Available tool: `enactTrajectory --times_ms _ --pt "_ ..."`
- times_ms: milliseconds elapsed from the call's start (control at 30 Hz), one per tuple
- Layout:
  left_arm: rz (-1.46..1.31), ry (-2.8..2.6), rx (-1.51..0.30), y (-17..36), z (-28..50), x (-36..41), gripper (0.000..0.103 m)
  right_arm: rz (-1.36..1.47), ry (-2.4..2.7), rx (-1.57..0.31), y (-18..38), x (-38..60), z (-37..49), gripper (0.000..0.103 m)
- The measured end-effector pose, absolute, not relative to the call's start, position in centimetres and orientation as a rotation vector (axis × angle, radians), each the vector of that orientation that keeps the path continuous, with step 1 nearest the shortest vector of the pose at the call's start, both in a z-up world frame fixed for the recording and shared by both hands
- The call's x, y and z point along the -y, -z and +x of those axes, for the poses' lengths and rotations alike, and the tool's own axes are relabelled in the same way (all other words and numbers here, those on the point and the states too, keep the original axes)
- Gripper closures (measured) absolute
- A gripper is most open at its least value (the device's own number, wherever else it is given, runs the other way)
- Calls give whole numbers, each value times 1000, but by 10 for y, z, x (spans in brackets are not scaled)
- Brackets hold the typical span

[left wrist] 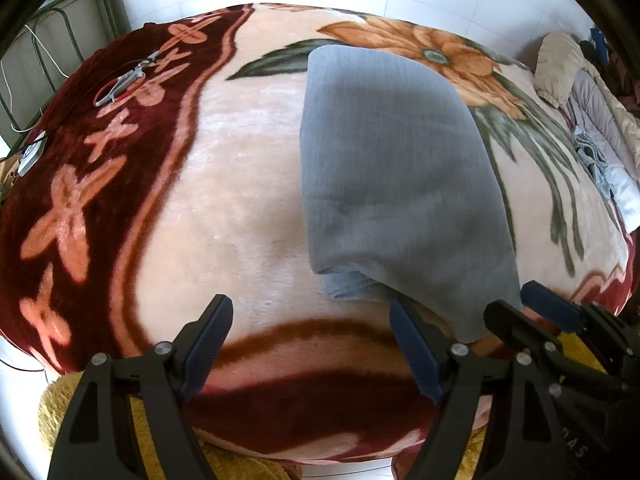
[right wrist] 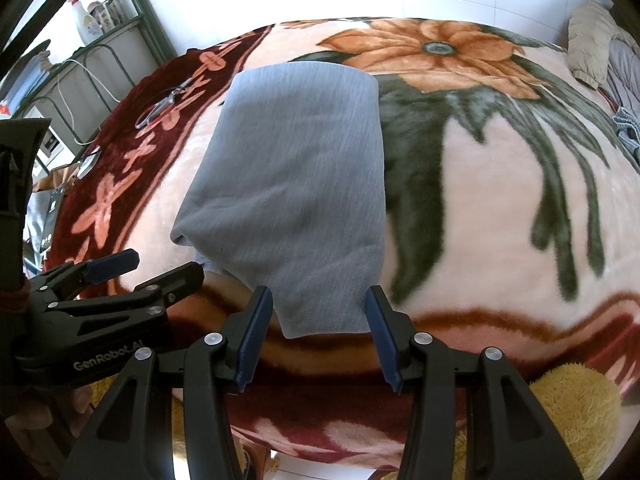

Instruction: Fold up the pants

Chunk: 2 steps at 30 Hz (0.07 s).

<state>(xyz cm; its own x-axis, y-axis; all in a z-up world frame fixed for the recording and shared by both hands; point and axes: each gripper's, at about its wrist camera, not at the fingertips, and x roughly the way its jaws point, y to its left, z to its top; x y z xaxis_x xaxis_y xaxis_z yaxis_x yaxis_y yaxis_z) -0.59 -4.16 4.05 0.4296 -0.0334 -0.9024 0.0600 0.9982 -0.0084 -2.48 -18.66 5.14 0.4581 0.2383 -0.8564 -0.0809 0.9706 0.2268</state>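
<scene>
The grey pants (left wrist: 392, 168) lie folded into a long strip on the flowered blanket (left wrist: 240, 184), running from near edge to far. They also show in the right wrist view (right wrist: 292, 184). My left gripper (left wrist: 312, 312) is open and empty, just left of the pants' near end. My right gripper (right wrist: 320, 300) is open, its jaws either side of the pants' near corner, not closed on it. The right gripper shows in the left wrist view (left wrist: 516, 304) and the left gripper in the right wrist view (right wrist: 160, 268).
Scissors (left wrist: 124, 80) and a small white device (left wrist: 32, 156) lie on the blanket's dark red border at far left. Jackets and clothes (left wrist: 592, 112) are piled at far right. A metal rack (right wrist: 100, 40) with bottles stands beyond the bed. A yellow fluffy mat (right wrist: 572, 412) lies below.
</scene>
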Motion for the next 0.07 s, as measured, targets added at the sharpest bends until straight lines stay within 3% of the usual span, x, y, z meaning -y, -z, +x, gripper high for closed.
enactTrajectory --times_ms 67 --pt "22 60 -1123 -42 -7 41 19 162 -198 -1075 -51 187 -25 54"
